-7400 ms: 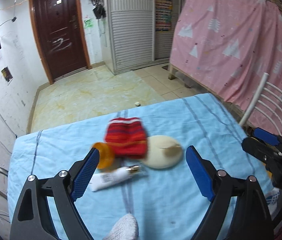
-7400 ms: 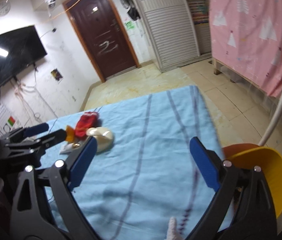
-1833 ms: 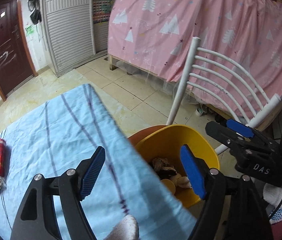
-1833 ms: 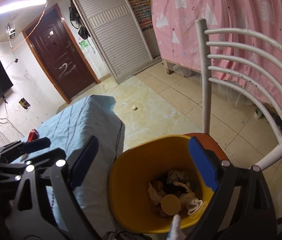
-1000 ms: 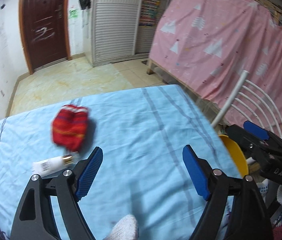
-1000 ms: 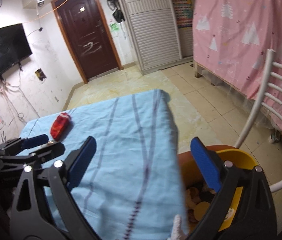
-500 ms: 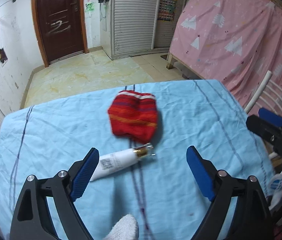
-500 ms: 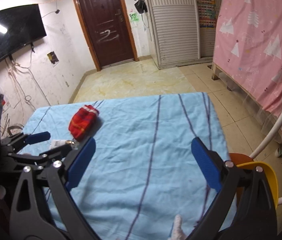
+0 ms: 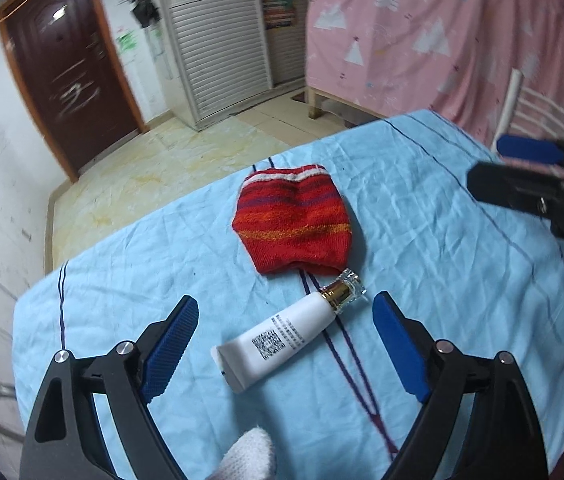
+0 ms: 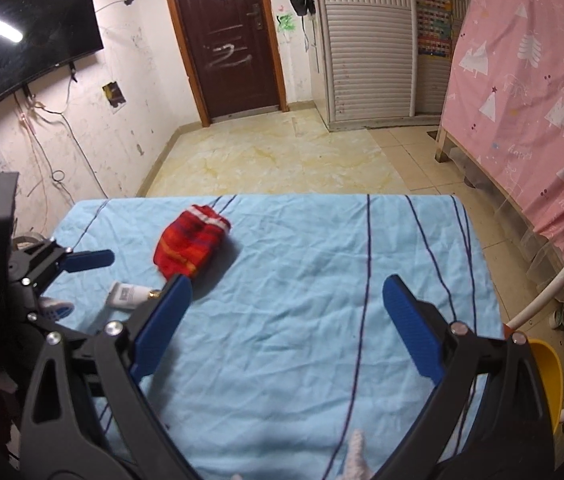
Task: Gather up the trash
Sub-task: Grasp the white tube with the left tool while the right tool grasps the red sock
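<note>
The left tongs (image 9: 284, 322) gape wide and empty, straddling the white plastic tube with a clear cap (image 9: 288, 330); the right tongs (image 10: 288, 310) stand open too. Closing off-centre could squirt the slick tube sideways toward the red striped knitted pouch (image 9: 294, 224).

knitted red pouch (image 9: 294, 220); smooth plastic tube (image 9: 278, 340); creased matt cotton tablecloth (image 9: 422, 208).

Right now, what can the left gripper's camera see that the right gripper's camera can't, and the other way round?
Only the left wrist view shows the tube's clear cap and its square code label. Only the right wrist view shows the black TV on the wall and the yellow bin beside the table. Both show the red striped knit pouch, the tube, the blue cloth and the brown door.
</note>
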`<move>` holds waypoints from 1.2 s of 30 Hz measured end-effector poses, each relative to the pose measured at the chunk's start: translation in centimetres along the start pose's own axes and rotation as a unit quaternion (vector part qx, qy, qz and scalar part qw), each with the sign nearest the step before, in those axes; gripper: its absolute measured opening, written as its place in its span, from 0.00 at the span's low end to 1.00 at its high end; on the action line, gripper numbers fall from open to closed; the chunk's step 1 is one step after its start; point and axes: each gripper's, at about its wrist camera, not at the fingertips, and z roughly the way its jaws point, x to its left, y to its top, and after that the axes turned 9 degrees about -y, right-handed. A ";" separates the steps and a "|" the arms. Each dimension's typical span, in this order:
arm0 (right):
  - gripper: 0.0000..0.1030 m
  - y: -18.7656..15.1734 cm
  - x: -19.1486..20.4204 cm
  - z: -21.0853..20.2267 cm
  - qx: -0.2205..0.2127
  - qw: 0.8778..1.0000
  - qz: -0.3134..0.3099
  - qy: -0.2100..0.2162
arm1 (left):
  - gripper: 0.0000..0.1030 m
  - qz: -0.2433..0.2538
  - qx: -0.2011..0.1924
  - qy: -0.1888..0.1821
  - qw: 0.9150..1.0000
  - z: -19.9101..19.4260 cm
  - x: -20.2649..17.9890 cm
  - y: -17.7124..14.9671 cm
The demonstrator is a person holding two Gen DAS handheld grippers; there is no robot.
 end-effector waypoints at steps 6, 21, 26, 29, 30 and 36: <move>0.91 0.5 1.0 1.0 0.008 1.000 -0.004 -0.008 | 0.51 0.022 0.011 -0.019 1.000 0.7 0.2 0.2; 0.91 2.4 4.9 4.4 0.030 0.999 -0.025 0.009 | 0.10 0.012 0.005 -0.067 0.998 -0.8 0.7 -1.5; 0.91 2.6 6.9 5.8 0.039 0.998 -0.047 0.008 | 0.10 -0.006 -0.012 -0.068 0.998 -2.6 1.9 -2.2; 0.91 2.8 7.7 6.6 0.046 0.998 -0.050 0.013 | 0.10 -0.012 -0.021 -0.066 0.998 -3.5 2.5 -2.5; 0.91 2.8 8.0 6.8 0.047 0.997 -0.053 0.019 | 0.10 -0.015 -0.022 -0.065 0.998 -3.7 2.7 -2.7; 0.70 2.8 9.4 8.2 0.066 0.995 -0.069 0.022 | 0.10 -0.028 -0.029 -0.060 0.997 -4.5 3.5 -3.4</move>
